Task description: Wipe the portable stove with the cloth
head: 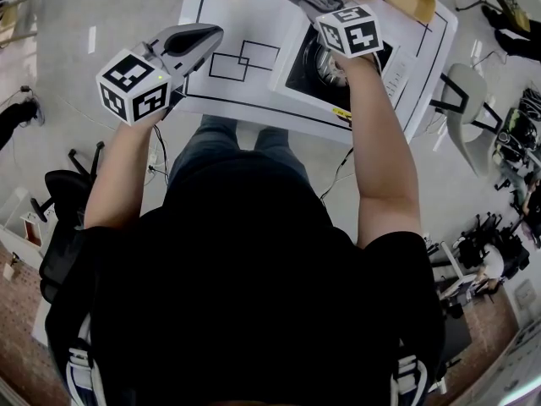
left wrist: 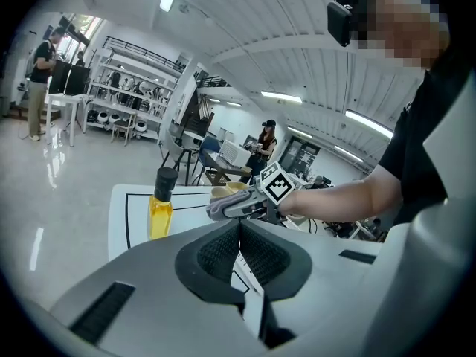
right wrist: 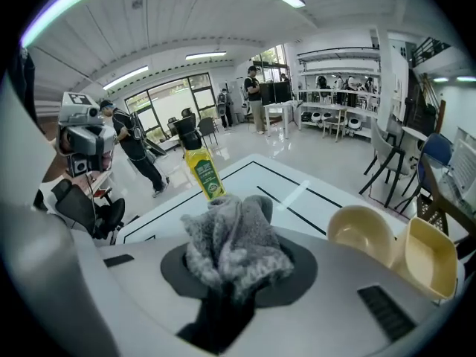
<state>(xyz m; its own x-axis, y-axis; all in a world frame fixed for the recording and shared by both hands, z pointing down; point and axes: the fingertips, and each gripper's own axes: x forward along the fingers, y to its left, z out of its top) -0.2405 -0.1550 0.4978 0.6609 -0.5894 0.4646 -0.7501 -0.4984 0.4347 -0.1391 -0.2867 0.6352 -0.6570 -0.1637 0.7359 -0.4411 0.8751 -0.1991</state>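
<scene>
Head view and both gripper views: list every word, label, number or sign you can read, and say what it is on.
No text can be read anywhere.
Green label on the yellow bottle: print too small to read.
Yellow sticker on the portable stove: too small to read.
Marker cubes: black-and-white square patterns only, no letters.

Head view: from above the person, facing steeply down on the table (head: 254, 15). The 2 views riding the left gripper (head: 204, 35) and right gripper (head: 325, 8) look close along their own jaws, low across the table; both share the bottle (left wrist: 161, 208).
</scene>
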